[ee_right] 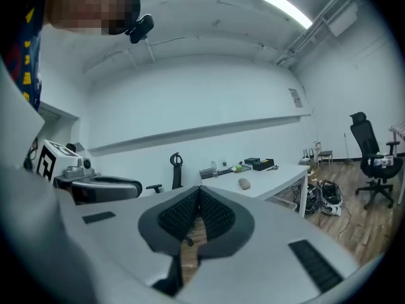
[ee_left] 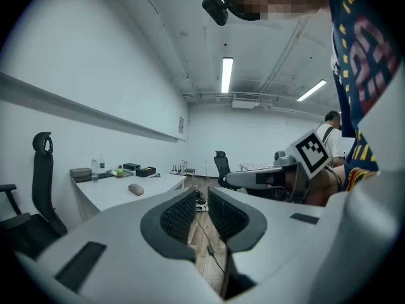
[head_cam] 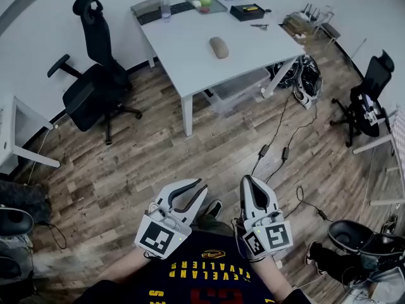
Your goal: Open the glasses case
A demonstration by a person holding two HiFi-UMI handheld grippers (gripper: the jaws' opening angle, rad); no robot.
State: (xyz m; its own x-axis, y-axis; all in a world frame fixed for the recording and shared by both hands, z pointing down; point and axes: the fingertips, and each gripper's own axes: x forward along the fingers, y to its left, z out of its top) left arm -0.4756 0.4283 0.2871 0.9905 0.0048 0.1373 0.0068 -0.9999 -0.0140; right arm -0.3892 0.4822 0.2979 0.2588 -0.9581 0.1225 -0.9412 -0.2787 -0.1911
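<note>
The glasses case [head_cam: 219, 47] is a taupe oval lying shut in the middle of the white table [head_cam: 190, 68], far ahead of both grippers. It also shows small in the left gripper view [ee_left: 135, 189] and the right gripper view [ee_right: 243, 183]. My left gripper [head_cam: 200, 187] is held near the person's body over the wood floor. Its jaws stand a little apart [ee_left: 202, 200] with nothing between them. Beside it, my right gripper [head_cam: 245, 180] has its pads pressed together [ee_right: 197, 195] and holds nothing.
At the table's far edge sit a keyboard [head_cam: 169, 10], a water bottle [head_cam: 166, 8], a tray with fruit [head_cam: 206, 3] and black boxes [head_cam: 247, 11]. A black office chair [head_cam: 95, 87] stands left of the table, another [head_cam: 370, 97] at the right. Cables [head_cam: 278, 147] trail over the floor.
</note>
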